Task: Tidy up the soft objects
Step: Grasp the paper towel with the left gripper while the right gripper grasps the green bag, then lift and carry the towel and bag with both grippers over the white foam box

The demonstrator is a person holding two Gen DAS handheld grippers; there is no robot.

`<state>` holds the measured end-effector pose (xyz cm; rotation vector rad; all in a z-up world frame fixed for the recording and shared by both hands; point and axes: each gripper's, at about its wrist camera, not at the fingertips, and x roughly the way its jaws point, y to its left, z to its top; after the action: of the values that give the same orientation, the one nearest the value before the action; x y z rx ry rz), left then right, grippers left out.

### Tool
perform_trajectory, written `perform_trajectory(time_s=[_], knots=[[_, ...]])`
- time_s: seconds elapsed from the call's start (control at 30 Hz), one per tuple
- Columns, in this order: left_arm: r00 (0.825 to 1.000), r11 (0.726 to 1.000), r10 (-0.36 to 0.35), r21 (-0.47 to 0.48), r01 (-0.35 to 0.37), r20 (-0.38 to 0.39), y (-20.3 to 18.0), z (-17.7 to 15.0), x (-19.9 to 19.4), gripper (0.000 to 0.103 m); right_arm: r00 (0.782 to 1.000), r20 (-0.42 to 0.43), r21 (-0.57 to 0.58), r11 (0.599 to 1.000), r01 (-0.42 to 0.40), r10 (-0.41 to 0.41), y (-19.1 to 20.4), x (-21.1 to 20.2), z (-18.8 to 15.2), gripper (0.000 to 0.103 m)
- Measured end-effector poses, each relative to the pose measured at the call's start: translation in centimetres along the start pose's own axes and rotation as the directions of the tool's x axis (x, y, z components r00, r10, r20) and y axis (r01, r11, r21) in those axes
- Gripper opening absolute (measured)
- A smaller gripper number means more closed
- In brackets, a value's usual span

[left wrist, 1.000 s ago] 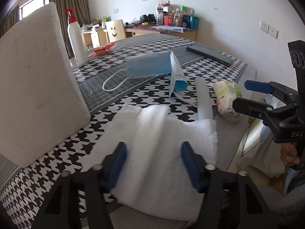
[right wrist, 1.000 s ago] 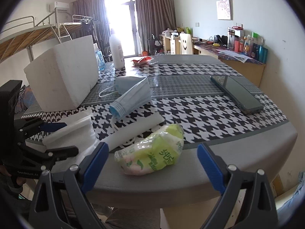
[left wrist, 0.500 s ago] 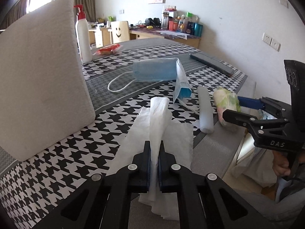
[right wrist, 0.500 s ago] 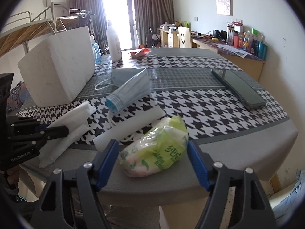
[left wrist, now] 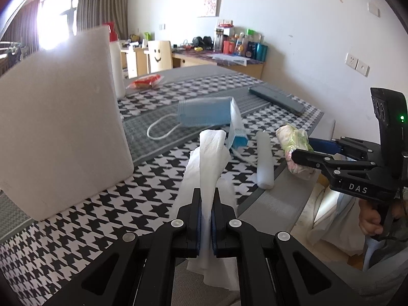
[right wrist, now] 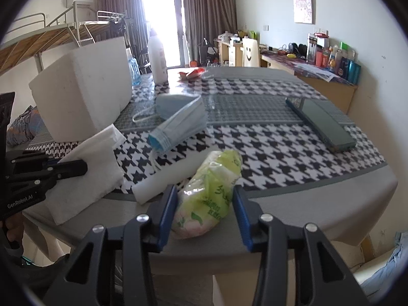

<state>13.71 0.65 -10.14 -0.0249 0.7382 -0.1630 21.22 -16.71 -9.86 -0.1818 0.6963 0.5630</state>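
- Left hand-held gripper [left wrist: 206, 219]: clamped tight on a pinched ridge of tissue [left wrist: 211, 153], the sheet's front edge hanging off the desk [right wrist: 306, 204] edge.
- Right hand-held gripper [right wrist: 204, 214]: half wide and closing, jaws straddling the green pack [right wrist: 211, 196]; pads [right wrist: 167, 211] close beside it, contact not clear.
- Pack: lying at the near desk edge, just beside the white roll [left wrist: 264, 160].
- Mask [right wrist: 178, 122]: farther back, mid-desk, ear loop trailing toward the foam block [right wrist: 84, 86].
- Risk 1: thin tissue tearing or slipping out under a quick lift, since only 1 narrow fold sits between the pads.
- Risk 2: crinkly plastic pack squirting forward or off the edge if the jaws bite near its rounded end.
- Risk 3: roll getting nudged and rolling off, being so near the left jaw of the right hand-held gripper.
- Risk 4: hanging tissue dragging across the roll or mask loop and pulling them along.
- Risk 5: the 2 hand-held grippers fouling each other, working near the same edge.
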Motion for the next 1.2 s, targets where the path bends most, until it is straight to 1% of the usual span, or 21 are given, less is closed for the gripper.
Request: perform_trajectory(time_s=[0.2, 0.33, 0.77, 0.9, 1.07, 1.2], knots=[[0.999, 1.000, 0.014, -0.001, -0.014, 0.031, 0.1, 0.5, -1.3, 0.006, 0.999, 0.036, 0.007, 1.000, 0.012, -0.012, -0.1, -0.9, 1.0, 0.049], [0.999, 1.000, 0.001, -0.003, -0.001, 0.051, 0.1, 0.9, -2.1, 0.006, 0.998, 0.064, 0.000, 1.000, 0.008, -0.008, 0.2, -1.5, 1.7, 0.049], [0.993, 0.999, 0.034, 0.014, -0.035, 0.112, -0.2, 2.8, -4.5, 0.006, 0.994, 0.113, -0.009, 1.000, -0.003, 0.004, 0.7, -2.3, 3.3, 0.049], [0.992, 0.999, 0.031, 0.017, -0.034, 0.126, -0.4, 3.6, -4.8, 0.006, 0.990, 0.143, -0.023, 1.000, -0.013, 0.016, 1.0, -2.8, 4.1, 0.049], [0.986, 0.998, 0.047, 0.036, -0.054, 0.161, -0.6, 4.5, -5.5, 0.006, 0.985, 0.173, -0.039, 0.999, -0.019, 0.025, 1.4, -3.2, 4.8, 0.049], [0.982, 0.998, 0.049, 0.036, -0.056, 0.183, -0.6, 5.2, -6.0, 0.006, 0.979, 0.199, -0.038, 0.999, -0.028, 0.035, 1.4, -3.7, 5.5, 0.049]])
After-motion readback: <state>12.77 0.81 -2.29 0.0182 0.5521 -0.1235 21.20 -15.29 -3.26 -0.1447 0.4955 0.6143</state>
